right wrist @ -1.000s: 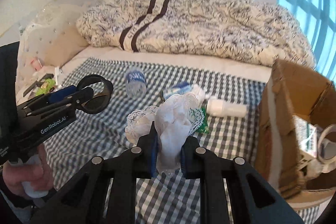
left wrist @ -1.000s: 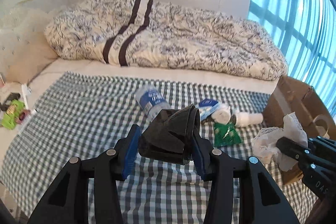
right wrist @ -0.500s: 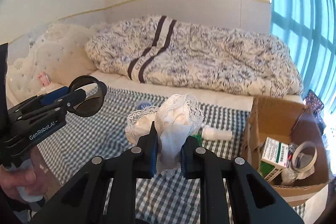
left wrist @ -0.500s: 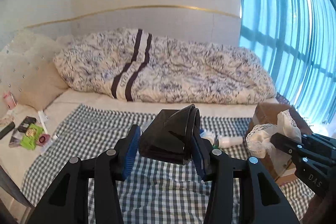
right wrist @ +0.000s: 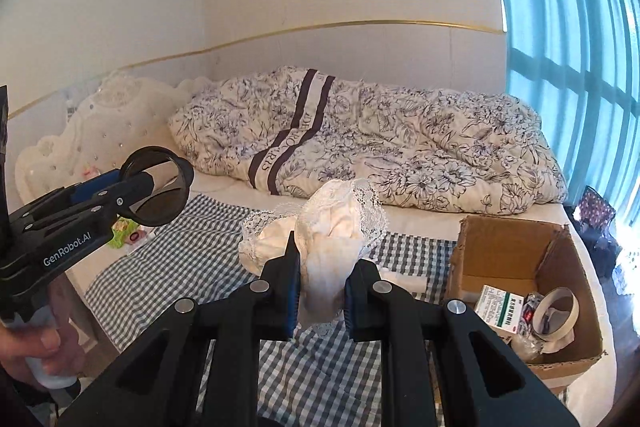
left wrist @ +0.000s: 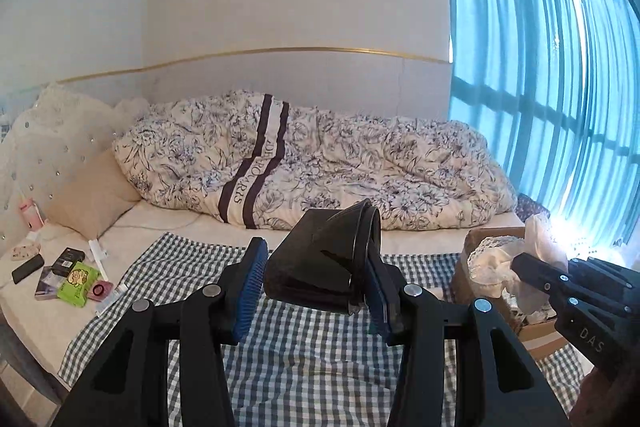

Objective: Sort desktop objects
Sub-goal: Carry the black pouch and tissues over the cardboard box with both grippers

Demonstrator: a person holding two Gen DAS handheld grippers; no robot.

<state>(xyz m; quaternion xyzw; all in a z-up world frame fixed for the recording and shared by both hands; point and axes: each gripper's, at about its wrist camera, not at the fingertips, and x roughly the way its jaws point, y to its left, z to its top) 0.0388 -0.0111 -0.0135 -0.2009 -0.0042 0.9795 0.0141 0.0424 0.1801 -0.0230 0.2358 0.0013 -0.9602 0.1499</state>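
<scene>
Holding two things at once, both up in the air over the bed [left wrist: 168, 227]. In the left gripper [left wrist: 316, 269]: clamps a black hollow object [left wrist: 324, 267], jaws set fairly wide around its body, round mouth tilted up and to the right. In the right gripper [right wrist: 320, 291]: pinches a white lace cloth [right wrist: 344, 223], jaws narrow, biting only the lower bunch, w/ most of the fabric billowing loose above and to the left.

Looks like mid-carry toward the cardboard box [right wrist: 500, 251] at the right edge of the checked cloth [right wrist: 192, 255]. Already holds a green-and-white carton [right wrist: 500, 311], a tape roll [right wrist: 556, 307] and some wrappers.

Could go wrong, approx. in order of likelihood:
- Could snag the lace trim on the box wall or flap on the way in (loose edge spreads wider than the jaws), ending draped over the rim, not inside.
- Could slip free early: thin soft fabric, small bite, no stiffness.
- Could knock the grippers together. Close already, side by side in the left wrist view; heading both to one box at once invites a clash.
- Could pop the black object fwd: seems gripped on sloping sides, so extra squeeze may eject it.
- Could drop either onto the white bottle [right wrist: 404, 281] lying near the box and set it rolling.

Safer, prob.: go one at a time, lower well inside before opening.
</scene>
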